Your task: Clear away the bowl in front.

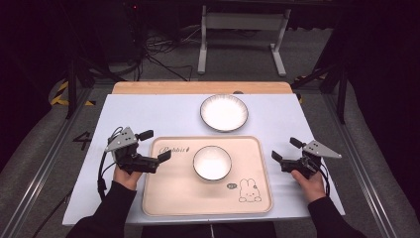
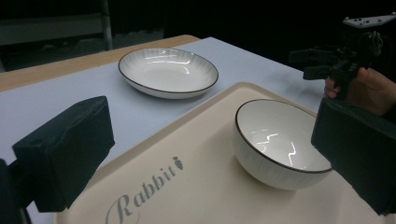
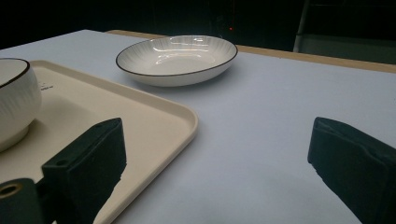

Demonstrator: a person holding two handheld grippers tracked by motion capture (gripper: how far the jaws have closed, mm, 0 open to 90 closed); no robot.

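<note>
In the high view, the left tool (image 1: 157, 145) sits at lower left of the frame and the right tool (image 1: 284, 148) at lower right, each held in a hand, both released with jaws spread wide and nothing between them. Between them, at lower centre, lies one cream tray (image 1: 173, 193) on the pale counter (image 1: 277, 119). One white bowl (image 1: 212, 162) stands upright near the tray's middle, apart from both tools.

The high view alone shows the rabbit drawing (image 1: 249, 191) at the tray's lower right corner. The left gripper view reads the word "Rabbit" (image 2: 142, 193) printed on the tray at bottom centre, with the bowl at right centre.

Farther off, one shallow plate (image 1: 224, 112) rests on the counter just beyond the tray's far edge, at upper centre. The right gripper view shows its ribbed inner wall.

Count: two tools, one tray, one bowl, one plate.
</note>
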